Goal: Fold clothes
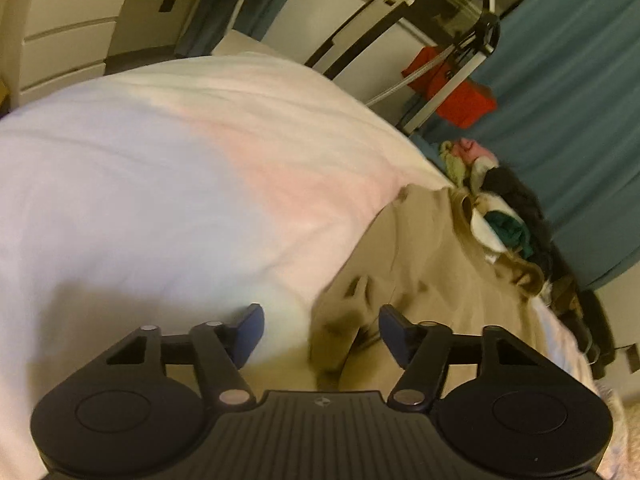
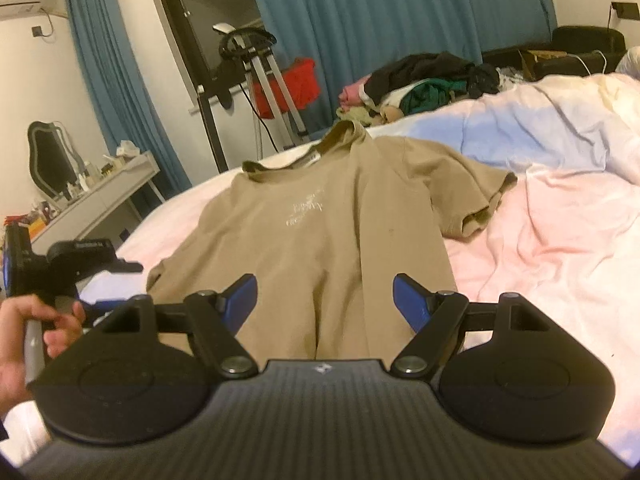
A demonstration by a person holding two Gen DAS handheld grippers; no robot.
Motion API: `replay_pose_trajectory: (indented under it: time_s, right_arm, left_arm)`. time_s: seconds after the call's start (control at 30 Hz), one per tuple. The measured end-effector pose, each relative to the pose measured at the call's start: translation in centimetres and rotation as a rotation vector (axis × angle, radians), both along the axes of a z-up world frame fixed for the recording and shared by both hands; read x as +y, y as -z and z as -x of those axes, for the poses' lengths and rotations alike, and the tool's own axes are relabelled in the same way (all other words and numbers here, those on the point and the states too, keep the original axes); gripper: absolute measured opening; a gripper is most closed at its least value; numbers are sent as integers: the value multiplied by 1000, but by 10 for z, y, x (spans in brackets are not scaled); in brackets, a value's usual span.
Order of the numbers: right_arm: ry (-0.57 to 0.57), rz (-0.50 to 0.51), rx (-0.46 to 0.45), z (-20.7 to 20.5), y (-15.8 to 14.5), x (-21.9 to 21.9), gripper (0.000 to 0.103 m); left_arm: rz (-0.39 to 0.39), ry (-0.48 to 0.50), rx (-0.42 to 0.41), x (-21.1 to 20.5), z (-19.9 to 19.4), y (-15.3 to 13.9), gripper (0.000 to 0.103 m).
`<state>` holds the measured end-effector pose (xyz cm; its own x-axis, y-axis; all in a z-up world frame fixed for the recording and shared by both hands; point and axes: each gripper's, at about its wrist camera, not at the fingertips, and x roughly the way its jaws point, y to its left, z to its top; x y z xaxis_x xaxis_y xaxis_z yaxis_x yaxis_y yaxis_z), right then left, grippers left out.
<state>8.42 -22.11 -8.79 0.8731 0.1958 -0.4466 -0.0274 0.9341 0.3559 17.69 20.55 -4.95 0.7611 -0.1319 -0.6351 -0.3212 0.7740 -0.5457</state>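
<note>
Right tool (image 2: 324,304): my jaws spread, empty, above the tan T-shirt (image 2: 320,216) hem.
Left tool (image 1: 320,332): spread, empty, over its edge.
Bed (image 2: 560,216): shirt lies flat.

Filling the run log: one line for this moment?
stage: pre-fold | tan T-shirt: flat on bed | left gripper: open, over shirt edge | right gripper: open, above hem

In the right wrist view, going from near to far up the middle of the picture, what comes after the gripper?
Right gripper, open → tan T-shirt spread flat on the bedspread → pile of mixed clothes at the bed's far edge → blue curtain.
</note>
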Motion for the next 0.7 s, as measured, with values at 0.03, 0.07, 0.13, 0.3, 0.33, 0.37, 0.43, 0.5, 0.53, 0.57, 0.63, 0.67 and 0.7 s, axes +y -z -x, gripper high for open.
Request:
replay_pose_trajectory:
  time_s: [0.03,0.07,0.13,0.3,0.33,0.37,0.43,0.5,0.53,0.57,0.63,0.67,0.7]
  right_arm:
    - [2,-9,10,-1,2,-1,77]
    - [3,-19,18,-2,3,-2,77]
    - [8,-41,34,-4,6,-4,77]
    - [19,-66,65,-12,13,-5,77]
    - [20,-70,71,-14,14,-5,77]
    - [20,-73,77,-15,16,-5,77]
    - [16,-76,86,-18,18,-5,77]
    - [12,-74,95,-20,20,-3,77]
    - [8,-71,98,-21,21,-2,77]
    - [5,-69,102,-22,22,-2,77]
    - [-2,-65,110,-23,24,0,77]
    - [-4,-64,112,-23,24,0,77]
    - [-5,-64,114,-24,25,1,77]
  left_arm:
    - [15,3,-8,0,-2,1,58]
    - [31,6,-15,0,-4,3,57]
    - [63,11,-28,-1,-7,7,48]
    - [139,27,-40,-3,-15,16,38]
    - [153,30,-35,-3,-16,18,38]
    - [166,34,-30,-4,-18,20,38]
    - [177,37,-22,-5,-20,23,39]
    - [154,33,-10,-8,-22,26,45]
    - [140,35,-6,-9,-24,28,48]
    - [126,37,-5,-11,-25,29,49]
    - [100,31,8,-14,-24,31,49]
    - [87,27,15,-15,-23,31,48]
    - [74,23,22,-17,-22,32,48]
